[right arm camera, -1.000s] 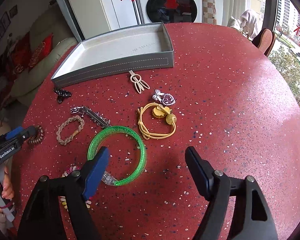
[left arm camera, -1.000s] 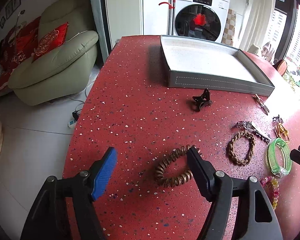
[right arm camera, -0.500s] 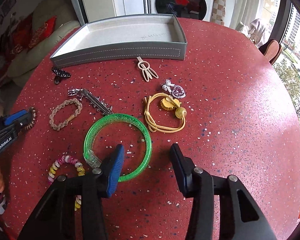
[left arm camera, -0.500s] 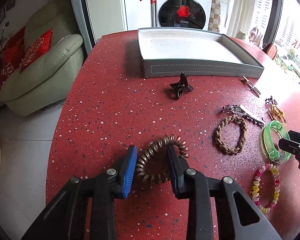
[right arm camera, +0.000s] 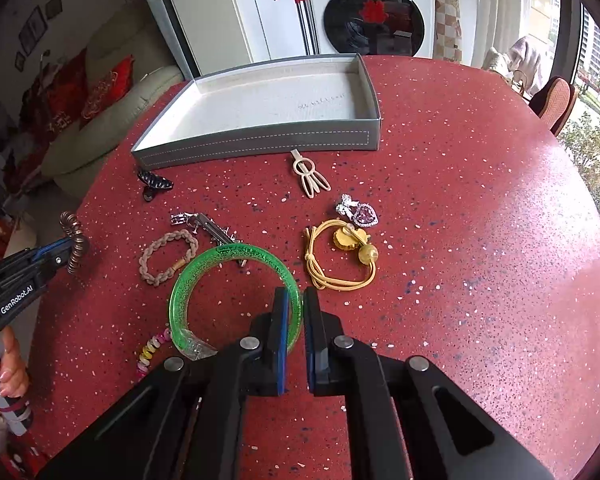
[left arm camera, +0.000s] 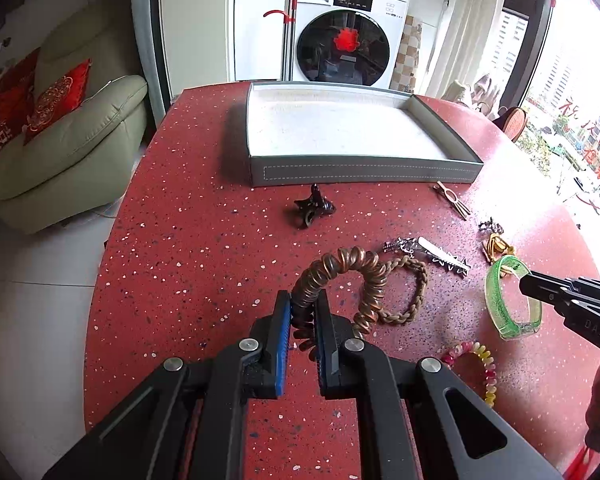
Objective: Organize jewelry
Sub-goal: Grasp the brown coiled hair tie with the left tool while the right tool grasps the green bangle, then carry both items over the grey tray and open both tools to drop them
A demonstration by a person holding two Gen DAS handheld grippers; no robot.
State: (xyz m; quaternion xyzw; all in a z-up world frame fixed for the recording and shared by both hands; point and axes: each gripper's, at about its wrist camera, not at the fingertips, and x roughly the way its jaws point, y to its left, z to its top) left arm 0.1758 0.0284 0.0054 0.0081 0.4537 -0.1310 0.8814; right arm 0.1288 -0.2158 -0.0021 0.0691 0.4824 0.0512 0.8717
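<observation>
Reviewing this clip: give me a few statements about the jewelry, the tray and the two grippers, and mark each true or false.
1. The grey tray already holds a bracelet. False: it holds nothing.
2. The left gripper, jaws closing, has the brown spiral hair tie between its pads. True.
3. The right gripper grips the yellow cord. False: it is shut on the green bangle.
4. The black claw clip lies on the red table just in front of the tray. True.
5. The braided bracelet sits inside the green bangle. False: it lies beside it.
</observation>
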